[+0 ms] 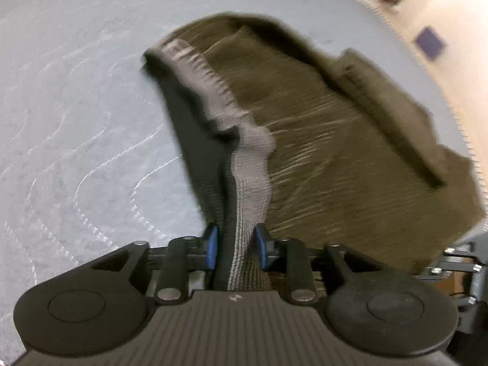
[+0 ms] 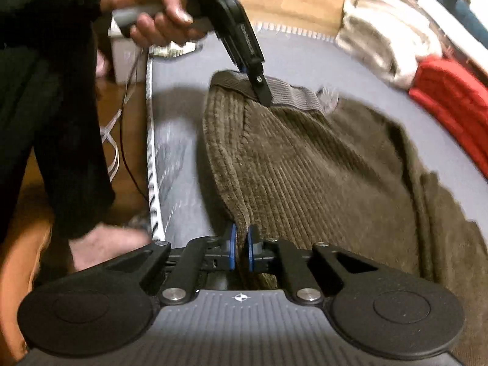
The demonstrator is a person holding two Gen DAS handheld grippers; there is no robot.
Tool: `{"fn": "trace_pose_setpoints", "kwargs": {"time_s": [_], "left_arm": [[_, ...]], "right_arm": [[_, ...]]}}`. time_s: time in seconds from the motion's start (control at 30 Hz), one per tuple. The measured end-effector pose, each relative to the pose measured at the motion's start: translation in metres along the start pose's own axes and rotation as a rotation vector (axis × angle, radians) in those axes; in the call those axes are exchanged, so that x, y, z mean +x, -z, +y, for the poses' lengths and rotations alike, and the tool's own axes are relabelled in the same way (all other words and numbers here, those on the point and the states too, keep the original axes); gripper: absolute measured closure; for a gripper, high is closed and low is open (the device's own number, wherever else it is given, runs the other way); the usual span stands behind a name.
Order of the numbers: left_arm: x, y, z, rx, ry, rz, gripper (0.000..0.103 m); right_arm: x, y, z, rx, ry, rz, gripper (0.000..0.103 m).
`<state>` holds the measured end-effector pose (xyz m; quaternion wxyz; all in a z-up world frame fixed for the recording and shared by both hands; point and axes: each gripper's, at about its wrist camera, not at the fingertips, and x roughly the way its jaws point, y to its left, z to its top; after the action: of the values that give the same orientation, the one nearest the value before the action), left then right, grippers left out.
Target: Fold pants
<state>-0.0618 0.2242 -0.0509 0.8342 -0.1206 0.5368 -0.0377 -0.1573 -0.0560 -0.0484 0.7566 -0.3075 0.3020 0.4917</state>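
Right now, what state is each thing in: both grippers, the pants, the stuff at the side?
left gripper: shut on the pants' grey waistband.
right gripper: shut on a pants edge.
pants: brown corduroy, bunched on the grey mattress, blurred.
red cloth: folded beside the pants.

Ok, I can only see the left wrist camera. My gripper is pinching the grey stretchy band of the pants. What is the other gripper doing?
Observer: The right gripper is shut on a folded edge of the brown corduroy pants.
Operator: Is there anything else near them? I only see a bit of red.
Observer: That is a red folded cloth, and a white bundle sits next to it.
Operator: Who is holding my gripper?
Observer: A bare hand coming out of a black sleeve holds the left gripper by its handle.
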Motion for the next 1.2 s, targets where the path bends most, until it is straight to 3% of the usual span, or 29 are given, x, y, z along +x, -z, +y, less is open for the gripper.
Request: {"fn": "trace_pose_setpoints", "kwargs": {"time_s": [0.07, 0.13, 0.2, 0.27, 0.4, 0.57, 0.7, 0.87, 0.97, 1.1, 1.2], "left_arm": [[-0.012, -0.006, -0.001, -0.010, -0.025, -0.061, 0.061], [-0.033, -0.015, -0.011, 0.036, -0.080, -0.174, 0.058], [-0.049, -0.022, -0.028, 0.107, -0.115, -0.276, 0.056], [-0.050, -0.028, -0.044, 0.153, -0.101, -0.313, 0.056], [-0.031, -0.036, -0.082, 0.234, -0.032, -0.292, 0.058], [0.008, -0.041, -0.114, 0.307, -0.047, -0.244, 0.061], [0.029, -0.046, -0.114, 0.302, -0.079, -0.208, 0.061], [0.038, -0.056, -0.117, 0.304, -0.068, -0.201, 0.061], [0.039, -0.059, -0.123, 0.315, -0.057, -0.200, 0.061], [0.046, -0.064, -0.130, 0.328, -0.049, -0.195, 0.061], [0.050, -0.067, -0.133, 0.333, -0.042, -0.192, 0.061]], "right_arm": [[-0.001, 0.001, -0.002, -0.011, -0.002, 0.009, 0.092], [-0.015, -0.003, -0.016, 0.020, -0.005, -0.021, 0.091], [-0.036, -0.006, -0.040, 0.103, 0.025, -0.088, 0.076], [-0.055, -0.004, -0.073, 0.217, 0.118, -0.159, 0.072], [-0.070, 0.010, -0.134, 0.426, 0.309, -0.194, 0.072], [-0.046, 0.015, -0.168, 0.476, 0.446, -0.111, 0.071], [-0.007, 0.012, -0.165, 0.395, 0.462, -0.017, 0.061], [0.030, 0.012, -0.154, 0.295, 0.471, 0.077, 0.060], [0.036, 0.015, -0.155, 0.275, 0.489, 0.100, 0.063], [0.031, 0.019, -0.162, 0.321, 0.446, 0.081, 0.088], [0.024, 0.018, -0.166, 0.351, 0.421, 0.059, 0.089]]}}
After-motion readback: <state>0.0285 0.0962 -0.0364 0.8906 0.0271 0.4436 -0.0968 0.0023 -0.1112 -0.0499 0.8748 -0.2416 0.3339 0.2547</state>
